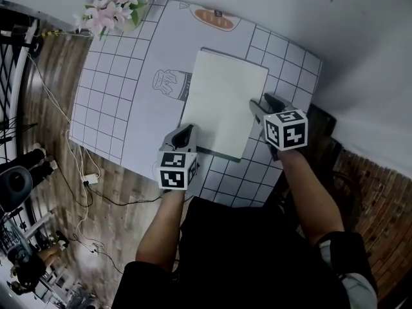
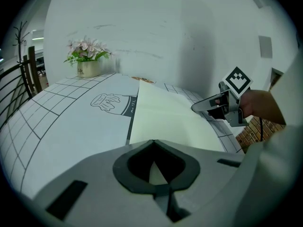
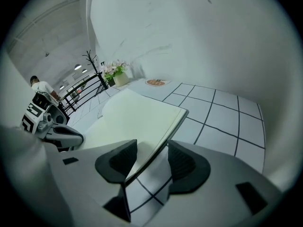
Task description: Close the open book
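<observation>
The book (image 1: pixel 225 102) lies flat on the white gridded table cover (image 1: pixel 103 89), a plain cream face up and a dark cover edge showing along its near and right sides. My right gripper (image 1: pixel 264 103) stands open at the book's right edge. In the right gripper view that edge (image 3: pixel 163 131) runs between the two pads without either pressing on it. My left gripper (image 1: pixel 185 132) rests at the book's near left corner. In the left gripper view its jaw tips (image 2: pixel 152 142) meet, and a sliver of cream page shows through the gap behind them.
A pot of pink flowers (image 1: pixel 116 11) stands at the table's far left corner and an orange oval print (image 1: pixel 215 19) lies at the far edge. A cartoon drawing (image 1: pixel 168 82) is printed left of the book. Cables (image 1: pixel 84 179) trail over the brick floor to the left.
</observation>
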### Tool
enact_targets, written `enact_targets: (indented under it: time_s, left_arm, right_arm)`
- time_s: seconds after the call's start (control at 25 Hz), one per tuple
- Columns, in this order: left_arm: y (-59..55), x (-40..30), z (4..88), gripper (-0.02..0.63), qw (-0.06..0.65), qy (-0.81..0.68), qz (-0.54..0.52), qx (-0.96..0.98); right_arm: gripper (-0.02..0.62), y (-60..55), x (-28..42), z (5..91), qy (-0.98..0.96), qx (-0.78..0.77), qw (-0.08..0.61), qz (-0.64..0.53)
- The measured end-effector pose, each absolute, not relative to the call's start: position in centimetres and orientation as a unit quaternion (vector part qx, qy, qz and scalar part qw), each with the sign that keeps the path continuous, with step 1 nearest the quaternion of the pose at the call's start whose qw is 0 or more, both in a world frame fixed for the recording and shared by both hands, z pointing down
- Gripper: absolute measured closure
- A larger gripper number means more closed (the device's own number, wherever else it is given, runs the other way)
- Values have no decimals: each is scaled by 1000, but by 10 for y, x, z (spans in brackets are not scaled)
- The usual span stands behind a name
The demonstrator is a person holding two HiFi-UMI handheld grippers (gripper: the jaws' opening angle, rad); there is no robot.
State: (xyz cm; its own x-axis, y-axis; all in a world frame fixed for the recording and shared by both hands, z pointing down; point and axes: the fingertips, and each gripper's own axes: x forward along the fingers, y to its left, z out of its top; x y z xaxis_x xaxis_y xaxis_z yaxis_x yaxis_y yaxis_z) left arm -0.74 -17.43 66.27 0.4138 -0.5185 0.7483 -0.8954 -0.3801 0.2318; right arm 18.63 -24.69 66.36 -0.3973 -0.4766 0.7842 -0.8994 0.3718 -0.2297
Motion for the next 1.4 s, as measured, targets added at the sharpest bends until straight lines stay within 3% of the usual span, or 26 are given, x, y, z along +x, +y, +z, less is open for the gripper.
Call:
enact_targets:
  time_s: [0.36,0.52,1.08,1.4]
  left_arm:
    - [-174,-7,663,598,314,-459,298,776]
    - [-173,-6,663,598,314,-461,293,776]
    - [-171,-7,662,598,315,-446,279,790]
    - [-170,-7,662,598,305,-431,288,799]
  right_arm:
    - [450,-247,182,664,-762,459,298,347]
    - [514,-249,188,660,-756,465,258,382]
    - [489,-252,181,630,-745,473,132,452]
    - [563,-232,180,615,-753,466,140,442]
